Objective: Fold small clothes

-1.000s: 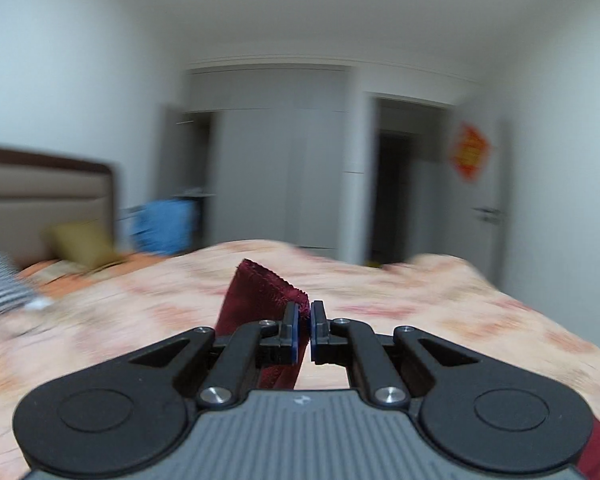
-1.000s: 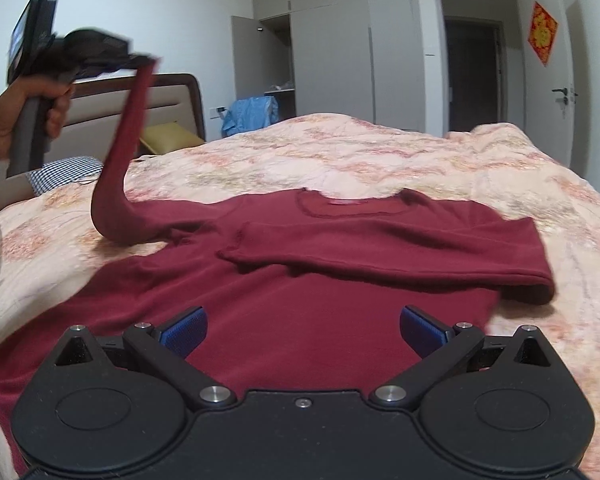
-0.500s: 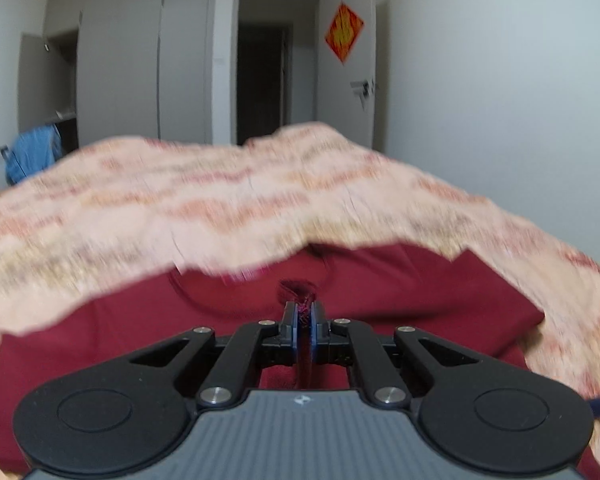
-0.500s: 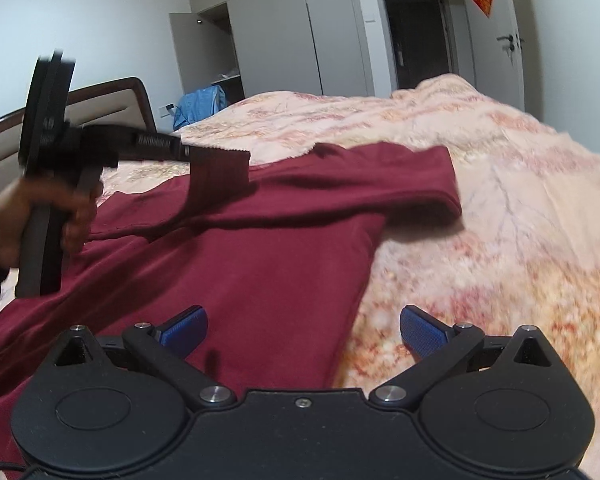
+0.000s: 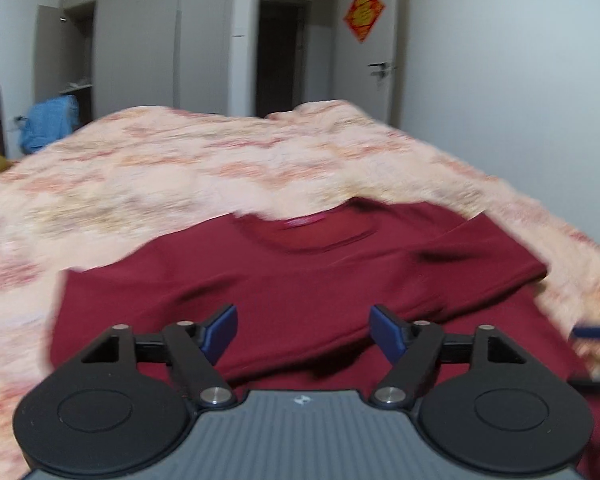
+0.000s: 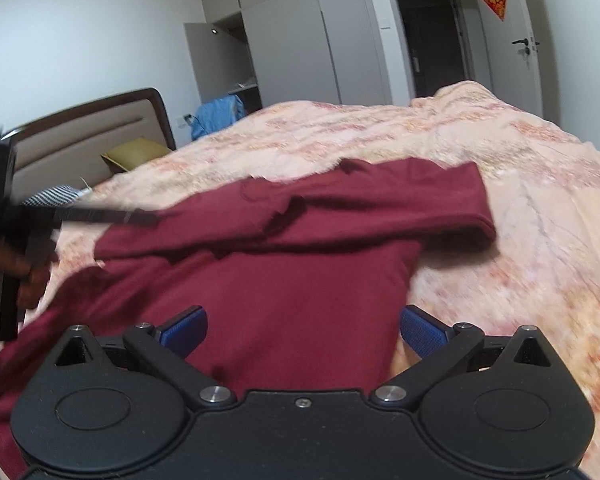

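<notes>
A dark red long-sleeved top (image 5: 284,292) lies flat on the bed, neckline (image 5: 320,232) at the far side, both sleeves folded across the chest. My left gripper (image 5: 304,330) is open and empty, hovering just above the folded sleeve. In the right wrist view the top (image 6: 284,280) fills the middle, with the folded sleeve end (image 6: 452,200) to the right. My right gripper (image 6: 302,330) is open and empty over the top's lower body near its right edge. The left gripper (image 6: 112,216) shows blurred at the left, over the top's left shoulder.
A peach floral bedspread (image 5: 220,168) covers the bed. The headboard (image 6: 88,136), a yellow pillow (image 6: 136,154) and a checked pillow (image 6: 54,196) are at the left. A blue garment (image 6: 216,114) hangs by the open wardrobe (image 6: 292,48). A white door (image 5: 374,64) stands beyond the bed.
My left gripper carried the left sleeve down across the chest, then opened and let it go. The right gripper stayed open and shifted slightly over the lower body.
</notes>
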{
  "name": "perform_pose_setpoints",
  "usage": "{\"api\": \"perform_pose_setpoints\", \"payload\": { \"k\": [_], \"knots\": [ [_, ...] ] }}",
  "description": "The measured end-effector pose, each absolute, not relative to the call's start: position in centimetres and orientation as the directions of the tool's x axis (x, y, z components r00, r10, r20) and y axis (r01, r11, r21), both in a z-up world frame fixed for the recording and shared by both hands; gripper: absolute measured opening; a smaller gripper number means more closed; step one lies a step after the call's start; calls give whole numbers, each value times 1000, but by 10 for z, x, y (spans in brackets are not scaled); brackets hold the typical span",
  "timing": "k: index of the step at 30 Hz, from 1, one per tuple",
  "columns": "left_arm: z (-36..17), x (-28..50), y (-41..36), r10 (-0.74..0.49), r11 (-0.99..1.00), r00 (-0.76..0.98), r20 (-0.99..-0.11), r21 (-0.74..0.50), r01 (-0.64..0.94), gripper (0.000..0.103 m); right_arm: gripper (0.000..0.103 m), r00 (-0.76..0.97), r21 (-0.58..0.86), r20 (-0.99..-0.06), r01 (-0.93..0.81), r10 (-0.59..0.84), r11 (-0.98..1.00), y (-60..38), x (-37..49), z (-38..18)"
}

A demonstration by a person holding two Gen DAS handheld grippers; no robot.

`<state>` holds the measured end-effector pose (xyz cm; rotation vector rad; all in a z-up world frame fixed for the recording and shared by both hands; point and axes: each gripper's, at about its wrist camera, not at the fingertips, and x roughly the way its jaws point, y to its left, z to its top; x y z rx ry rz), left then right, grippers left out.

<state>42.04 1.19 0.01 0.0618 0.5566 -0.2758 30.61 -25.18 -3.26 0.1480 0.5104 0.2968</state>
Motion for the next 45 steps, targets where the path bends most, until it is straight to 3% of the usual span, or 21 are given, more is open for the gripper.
{"api": "perform_pose_setpoints", "payload": {
  "k": [6,8,12,13,14,15,16,22,26,28,31,36,38,40,43,45],
  "knots": [
    [-23,413,81,58,994,817,-574,111,8,80,87,829,229,-430,-283,357,931,-223,356,-24],
    [-28,417,102,116,992,814,-569,106,-68,78,73,822,232,-446,-277,355,932,-213,380,-26],
    [-38,428,127,139,990,800,-584,92,-105,78,59,798,260,-508,-215,323,941,-199,428,-35],
    [-39,428,128,131,991,802,-582,83,-101,78,48,794,269,-514,-212,326,940,-196,437,-36],
    [-39,428,127,127,992,807,-577,90,-91,78,27,791,271,-519,-209,325,940,-194,443,-36],
    [-41,426,126,120,992,811,-573,102,-75,79,16,791,271,-519,-208,325,940,-192,448,-35],
    [-41,426,123,110,992,813,-571,114,-54,80,11,793,284,-507,-215,337,934,-191,451,-32],
    [-40,426,99,56,984,837,-544,173,47,81,10,844,300,-358,-301,400,905,-188,448,8],
    [-42,446,99,135,979,813,-567,200,-22,81,10,864,310,-288,-324,413,894,-191,449,36],
    [-42,453,104,166,980,809,-563,188,-70,71,10,865,312,-276,-330,418,891,-193,449,41],
    [-38,452,110,197,978,822,-535,171,-123,50,10,864,277,-296,-330,407,902,-192,446,39],
    [-31,445,117,205,976,844,-495,162,-142,27,10,840,241,-401,-289,366,926,-191,434,4],
    [-33,449,124,203,979,823,-531,134,-155,22,10,822,228,-451,-271,348,935,-190,431,-14],
    [-40,455,132,215,977,789,-575,115,-182,9,10,802,221,-498,-251,330,943,-190,430,-30],
    [-41,455,147,185,979,783,-594,39,-201,9,11,788,223,-517,-252,333,942,-189,423,-40],
    [-37,451,149,159,985,789,-593,36,-171,9,18,793,213,-513,-252,328,944,-189,420,-38]
  ]
}}
